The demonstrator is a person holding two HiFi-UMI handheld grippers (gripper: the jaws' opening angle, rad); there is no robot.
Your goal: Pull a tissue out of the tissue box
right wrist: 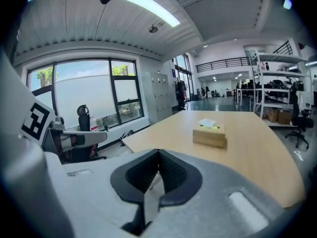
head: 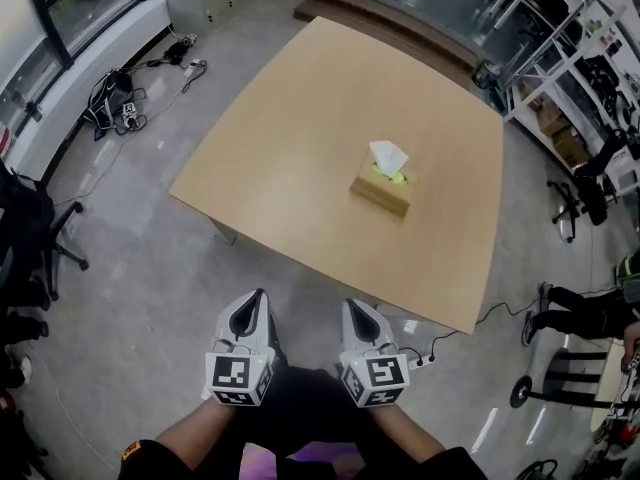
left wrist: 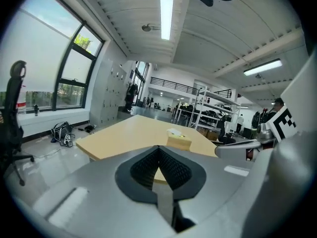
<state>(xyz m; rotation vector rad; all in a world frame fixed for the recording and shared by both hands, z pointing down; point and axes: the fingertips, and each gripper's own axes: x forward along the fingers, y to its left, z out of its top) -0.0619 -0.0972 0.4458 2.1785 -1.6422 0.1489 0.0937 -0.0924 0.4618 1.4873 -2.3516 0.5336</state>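
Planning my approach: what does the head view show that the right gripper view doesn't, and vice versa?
Head view only: the left gripper and right gripper side by side, short of the table, plus cables on the floor. Right gripper view only: that gripper's jaws closed and empty, and a ceiling light. Both: the tissue box on the table, a tissue poking up.

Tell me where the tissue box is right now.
In the head view, the tissue box sits alone on the wooden table, right of its centre, a white tissue sticking up from its top.
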